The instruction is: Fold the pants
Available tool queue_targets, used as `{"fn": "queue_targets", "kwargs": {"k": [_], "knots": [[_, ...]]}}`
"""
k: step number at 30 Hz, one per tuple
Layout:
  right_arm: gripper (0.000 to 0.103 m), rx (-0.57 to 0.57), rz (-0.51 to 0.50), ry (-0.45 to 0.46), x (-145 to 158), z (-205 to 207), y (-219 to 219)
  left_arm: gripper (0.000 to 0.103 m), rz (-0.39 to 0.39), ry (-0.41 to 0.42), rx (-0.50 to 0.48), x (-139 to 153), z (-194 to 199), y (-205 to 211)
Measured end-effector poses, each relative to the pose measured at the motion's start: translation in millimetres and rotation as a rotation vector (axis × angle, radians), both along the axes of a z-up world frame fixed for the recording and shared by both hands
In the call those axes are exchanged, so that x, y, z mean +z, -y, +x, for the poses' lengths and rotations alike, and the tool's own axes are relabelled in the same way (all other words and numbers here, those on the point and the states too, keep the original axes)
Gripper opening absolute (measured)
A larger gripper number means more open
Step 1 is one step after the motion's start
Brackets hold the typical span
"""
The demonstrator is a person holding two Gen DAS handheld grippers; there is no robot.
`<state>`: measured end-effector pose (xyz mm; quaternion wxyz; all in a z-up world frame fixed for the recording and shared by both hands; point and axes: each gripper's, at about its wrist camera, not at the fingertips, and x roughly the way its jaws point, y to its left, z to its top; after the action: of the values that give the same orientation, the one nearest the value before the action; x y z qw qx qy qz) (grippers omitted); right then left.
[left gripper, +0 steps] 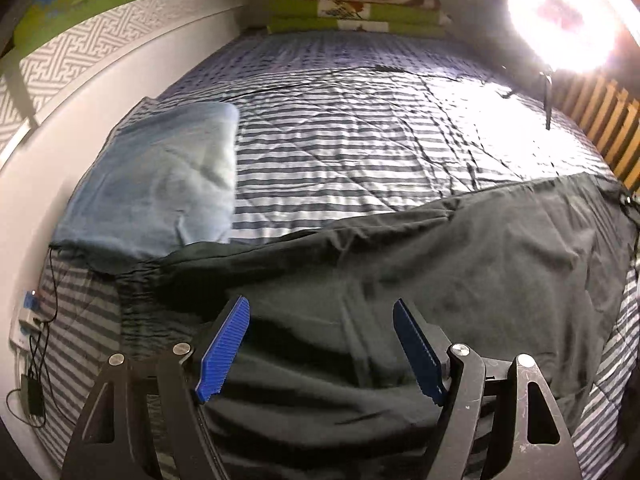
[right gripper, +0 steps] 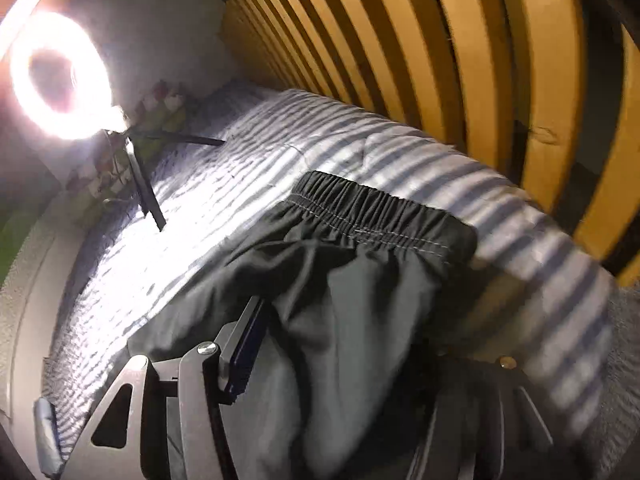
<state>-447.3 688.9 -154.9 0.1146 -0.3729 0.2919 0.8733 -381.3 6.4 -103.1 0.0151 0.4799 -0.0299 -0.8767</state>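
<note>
Dark grey pants lie spread across the near part of a striped quilt. My left gripper hovers over them, open, its blue pads wide apart with only flat cloth beneath. In the right wrist view the elastic waistband lies near the bed's edge. My right gripper sits at that end with a bulge of pants cloth between its fingers. Its left finger shows beside the cloth; the right finger is covered by fabric. The gap is wide and no pinch shows.
A folded light-blue cloth lies on the quilt at the left. Folded blankets are stacked at the far end. A bright ring light on a stand glares over the bed. Wooden slats line the right side; cables and a charger hang at the left.
</note>
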Motion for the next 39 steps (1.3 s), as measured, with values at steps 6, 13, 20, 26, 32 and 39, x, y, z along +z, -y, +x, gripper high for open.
{"fn": "queue_targets", "kwargs": {"k": [6,13,20,26,32,39], "knots": [[0.006,0.027,-0.094,-0.031,-9,-5,-11,0.078,0.001,0.004,-0.054,-5,-4,-26],[0.003,0.011,0.039,-0.035,10,-8,14,0.077,-0.001,0.006,-0.112,2,5,-41],[0.003,0.043,0.202,-0.095,96,15,70,0.077,0.047,-0.018,-0.056,20,22,2],[0.003,0.152,0.320,-0.166,175,38,168,0.078,0.086,-0.032,-0.002,24,45,60],[0.003,0.293,0.407,-0.230,226,70,298,0.078,0.136,-0.042,0.057,16,67,127],[0.003,0.431,0.496,-0.274,241,110,468,0.077,0.263,-0.091,0.111,2,83,186]]}}
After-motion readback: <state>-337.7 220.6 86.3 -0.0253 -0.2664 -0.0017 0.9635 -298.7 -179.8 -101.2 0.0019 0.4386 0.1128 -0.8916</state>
